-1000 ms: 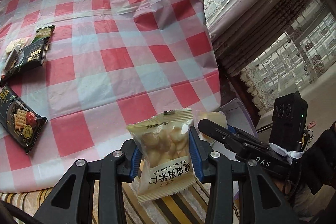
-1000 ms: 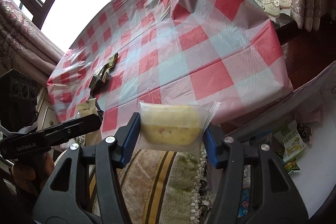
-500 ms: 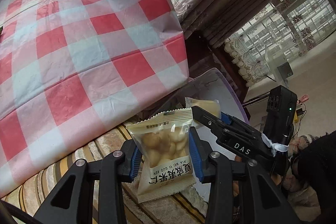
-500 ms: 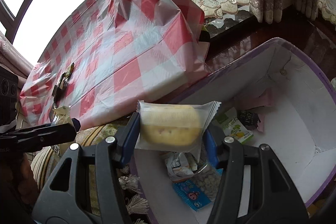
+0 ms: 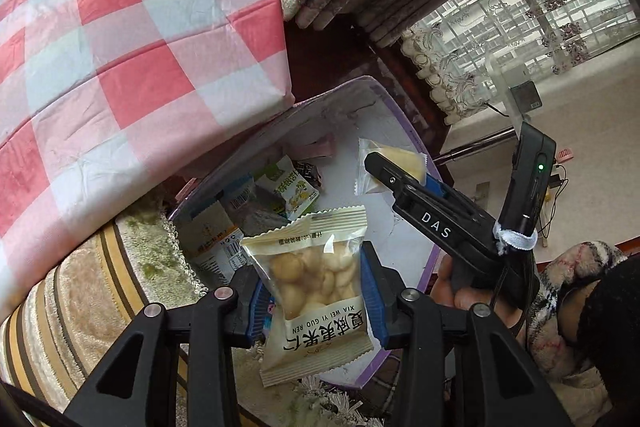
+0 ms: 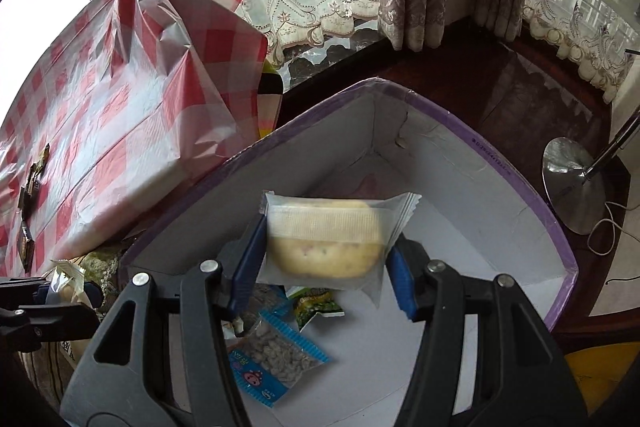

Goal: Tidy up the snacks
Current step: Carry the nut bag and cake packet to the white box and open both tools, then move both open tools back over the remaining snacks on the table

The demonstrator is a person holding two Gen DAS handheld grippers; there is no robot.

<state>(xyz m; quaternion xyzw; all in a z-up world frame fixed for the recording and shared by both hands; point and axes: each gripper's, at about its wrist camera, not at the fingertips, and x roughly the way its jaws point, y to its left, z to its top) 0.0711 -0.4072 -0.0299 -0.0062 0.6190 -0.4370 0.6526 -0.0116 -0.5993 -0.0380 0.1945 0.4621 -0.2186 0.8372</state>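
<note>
The left claw (image 5: 312, 291) was clamped on a nut packet (image 5: 316, 291), held low in front. The right claw (image 6: 326, 259) gripped a wrapped cake (image 6: 324, 247), its bare hand (image 5: 460, 287) around the handle.

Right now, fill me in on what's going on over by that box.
A person is sorting snacks into a purple-rimmed box beside the checked-cloth table. The left tongs grip a packet of nuts just above the box's near edge. The right tongs hold a wrapped cake over the box's white interior. Neither has been let go. A few snacks lie in the box, among them a blue packet and a green one. More packets wait on the table.
</note>
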